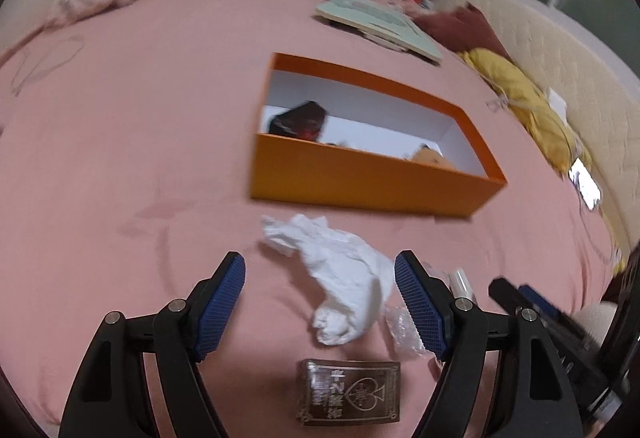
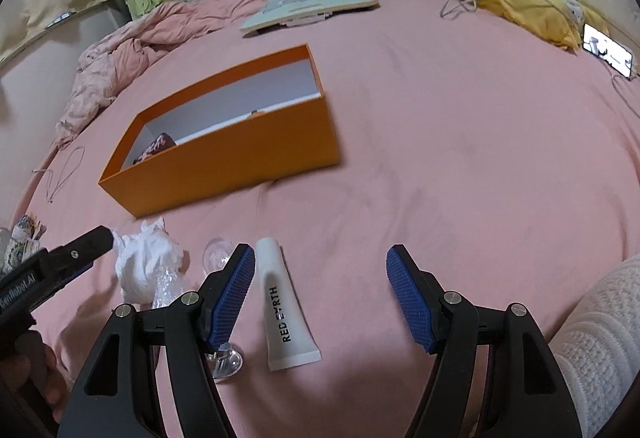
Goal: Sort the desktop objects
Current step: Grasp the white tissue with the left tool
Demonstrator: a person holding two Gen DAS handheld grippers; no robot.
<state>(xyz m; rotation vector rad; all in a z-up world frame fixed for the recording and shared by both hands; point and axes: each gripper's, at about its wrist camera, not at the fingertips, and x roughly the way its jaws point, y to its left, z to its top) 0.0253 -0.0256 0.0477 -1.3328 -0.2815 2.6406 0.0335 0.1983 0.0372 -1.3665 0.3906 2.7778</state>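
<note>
Both tongs are hovering wide open and empty over the pink bed (image 2: 460,157), lining up pickups for the orange box (image 2: 240,157), which is already holding a couple of items. Left tongs (image 1: 320,302) are straddling the tissue (image 1: 344,278) without pinching it. Right tongs (image 2: 320,294) are sitting beside the tube (image 2: 280,302); they need shifting left before closing.

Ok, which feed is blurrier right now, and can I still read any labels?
Left wrist view: smeared, the orange box edges soft, the card pack print only partly legible. Right wrist view: sharper, the white tube reads RED EARTH; fisheye bends the bed in both.
</note>
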